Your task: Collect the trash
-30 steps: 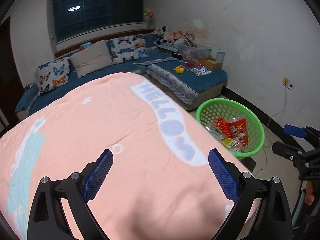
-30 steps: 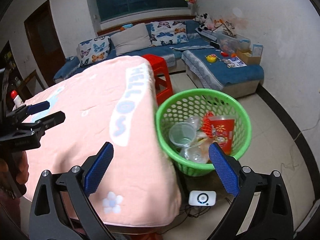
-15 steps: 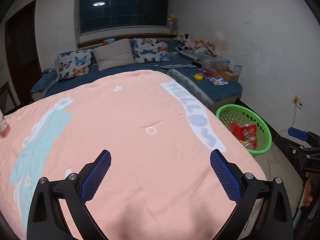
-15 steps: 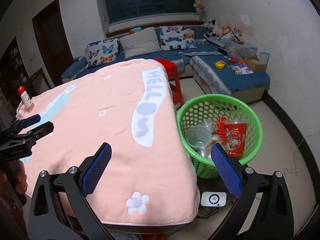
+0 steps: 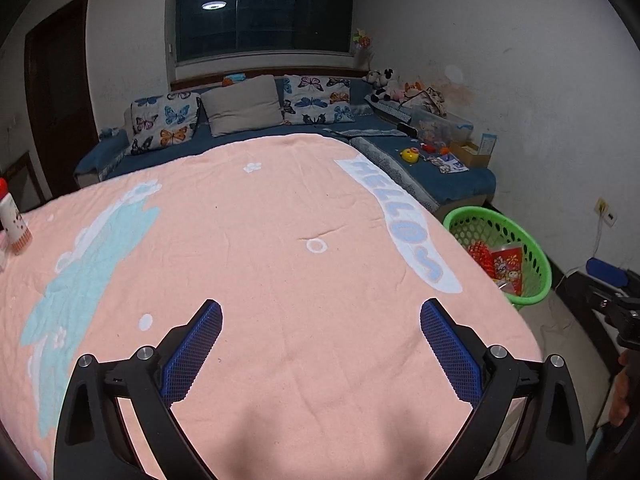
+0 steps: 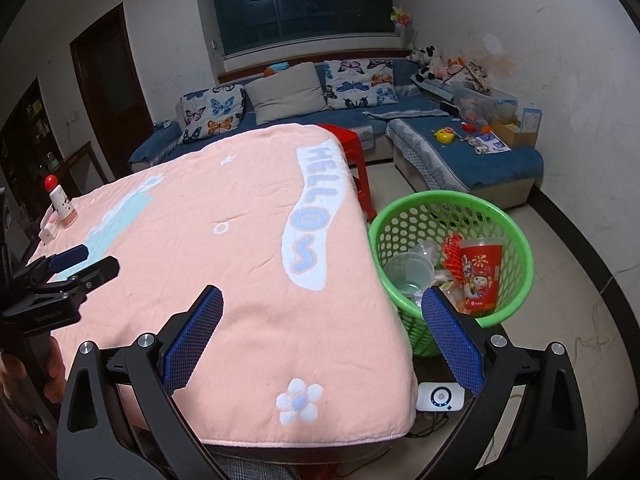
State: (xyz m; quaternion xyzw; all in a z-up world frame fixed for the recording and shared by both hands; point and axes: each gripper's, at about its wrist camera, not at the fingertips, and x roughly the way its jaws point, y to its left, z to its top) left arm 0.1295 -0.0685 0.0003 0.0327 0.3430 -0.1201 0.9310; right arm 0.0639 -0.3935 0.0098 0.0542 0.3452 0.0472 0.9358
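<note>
A green plastic basket (image 6: 500, 216) stands on the floor at the table's right side and holds a red paper cup (image 6: 480, 276), clear plastic cups (image 6: 408, 268) and other scraps. It also shows in the left wrist view (image 5: 540, 264). My left gripper (image 5: 320, 316) is open and empty above the pink cloth-covered table (image 5: 260, 260). My right gripper (image 6: 322, 304) is open and empty above the table's near right corner, beside the basket. The left gripper (image 6: 86, 262) also shows at the left of the right wrist view.
A white bottle with a red cap (image 6: 62, 204) stands at the table's far left edge. A red stool (image 6: 352, 148) is behind the table. A blue corner sofa (image 6: 460, 148) with cushions and toys lines the walls. A small white device (image 6: 440, 396) lies on the floor.
Both grippers have pulled back and turned left from the basket. More of the table and the bottle have come into view. Both stay open and empty.
</note>
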